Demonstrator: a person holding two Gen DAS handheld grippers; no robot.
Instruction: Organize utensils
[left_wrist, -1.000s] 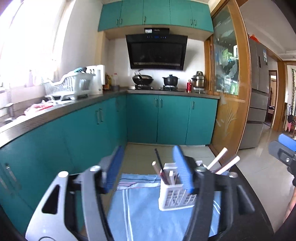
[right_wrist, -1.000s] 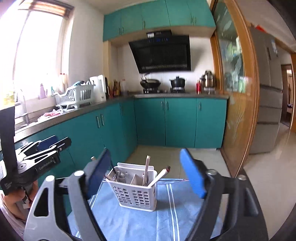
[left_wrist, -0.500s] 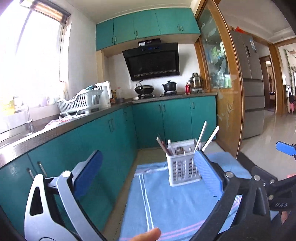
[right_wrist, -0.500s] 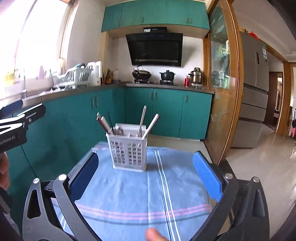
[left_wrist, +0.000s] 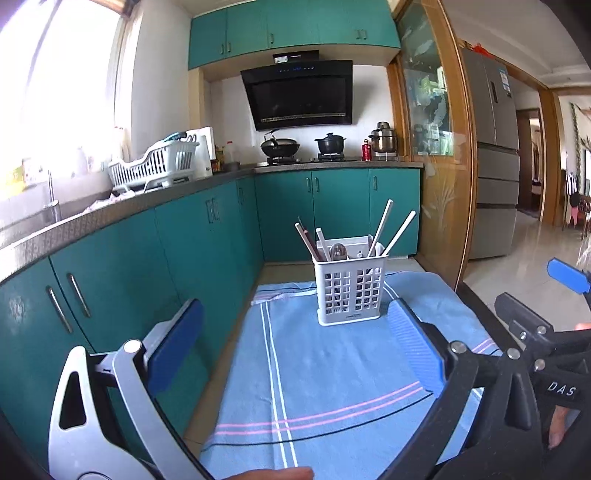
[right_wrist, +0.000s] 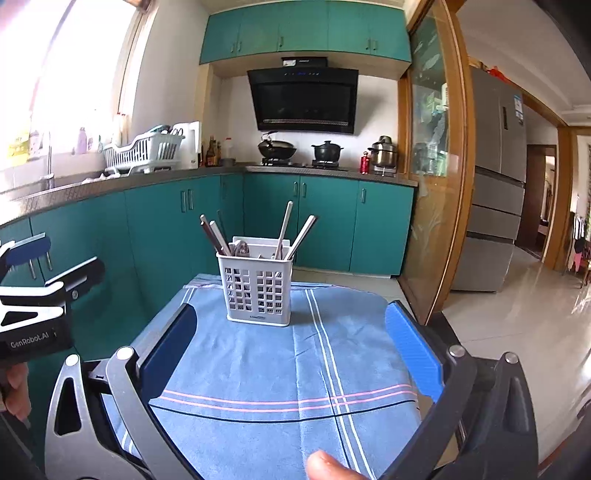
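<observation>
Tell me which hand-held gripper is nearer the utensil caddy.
Right, but only marginally. The right hand-held gripper faces the caddy almost straight ahead, slightly left; the left hand-held gripper has it ahead and right. Both are open, well short.

Teal cabinets (left_wrist: 207, 236) w/ dark counter, bright window (left_wrist: 55, 92) left, tiled floor (right_wrist: 517, 325).

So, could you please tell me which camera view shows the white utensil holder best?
The right wrist view: the utensil holder stands near centre, its whole grid front unobstructed. The left wrist view also shows all of it, but further right, beside that hand-held gripper's right pad.
</observation>
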